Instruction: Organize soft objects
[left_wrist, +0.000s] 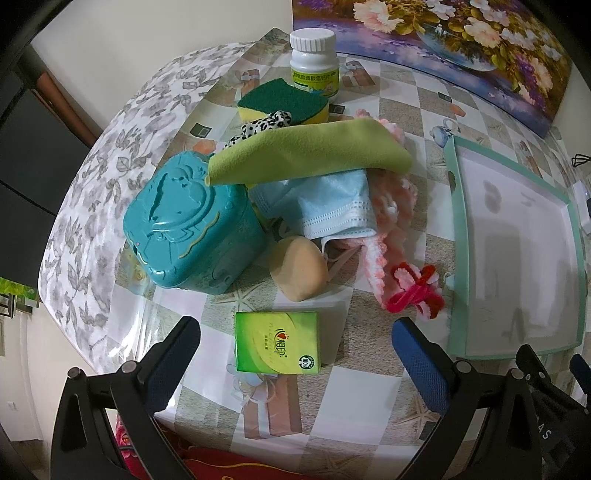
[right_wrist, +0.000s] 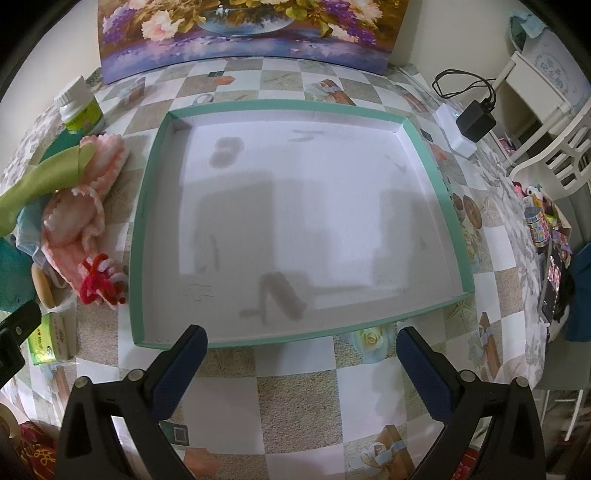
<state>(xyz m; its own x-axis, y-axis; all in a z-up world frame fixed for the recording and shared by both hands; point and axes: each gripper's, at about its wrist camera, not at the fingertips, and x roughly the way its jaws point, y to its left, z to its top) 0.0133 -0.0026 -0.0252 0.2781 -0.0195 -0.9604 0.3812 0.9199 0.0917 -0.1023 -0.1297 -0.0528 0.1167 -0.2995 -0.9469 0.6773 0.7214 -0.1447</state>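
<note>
A heap of soft things lies on the table in the left wrist view: a green cloth (left_wrist: 310, 151) on top, a blue face mask (left_wrist: 325, 210), pink knitted fabric (left_wrist: 391, 221), a red pipe-cleaner bundle (left_wrist: 413, 291), a beige sponge (left_wrist: 299, 269), a green-yellow scouring sponge (left_wrist: 284, 99) and a spotted scrunchie (left_wrist: 266, 125). A green tissue pack (left_wrist: 277, 341) lies just ahead of my open, empty left gripper (left_wrist: 295, 343). My right gripper (right_wrist: 301, 350) is open and empty at the near edge of the shallow mint-rimmed tray (right_wrist: 136, 258), whose white floor is bare.
A teal plastic box (left_wrist: 192, 225) stands left of the heap and a white pill bottle (left_wrist: 314, 62) behind it. A flower painting (right_wrist: 251, 33) leans at the back. A charger and cable (right_wrist: 472, 118) lie right of the tray, clutter (right_wrist: 546, 225) at the right table edge.
</note>
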